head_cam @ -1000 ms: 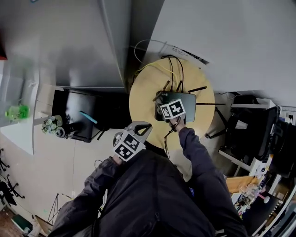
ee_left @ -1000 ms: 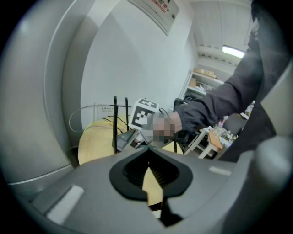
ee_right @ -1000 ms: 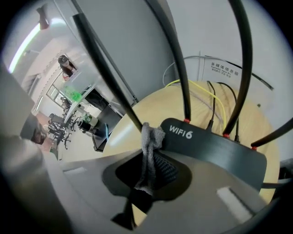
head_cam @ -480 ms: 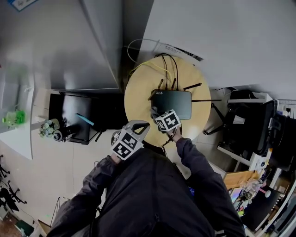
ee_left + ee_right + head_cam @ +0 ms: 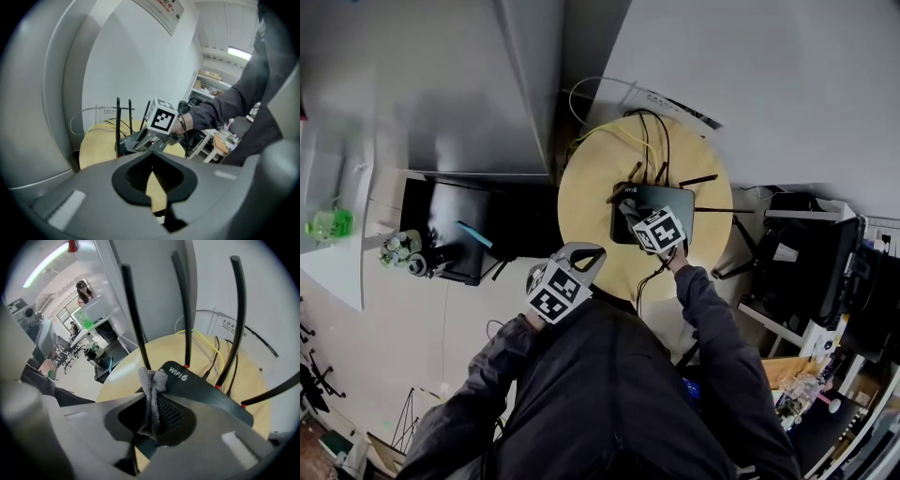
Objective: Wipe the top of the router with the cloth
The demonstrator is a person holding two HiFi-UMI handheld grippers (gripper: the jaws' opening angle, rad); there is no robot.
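First, left gripper (image 5: 587,251): jaws pressed together on nothing, held off the table's near edge, well apart from the router.
Table (image 5: 586,192): round, pale wood; it carries the router and its cables.
Cloth (image 5: 151,380): grey knit, bunched and pinched in the right gripper (image 5: 152,401). Its free end sits at the router's top by the printed corner, and contact looks likely. It is probably soft and light and will fold as it drags, so it is best taken by the bunch.
Router (image 5: 675,202): black and flat, on the table. It is likely light and may slide under a push, so gentle strokes suit it, clear of the upright antennas (image 5: 185,310).
Views: only the right gripper view shows the pinch and the WIFI6 print. Only the head view shows both grippers and the whole table. The left gripper view shows the right gripper side-on above the router.
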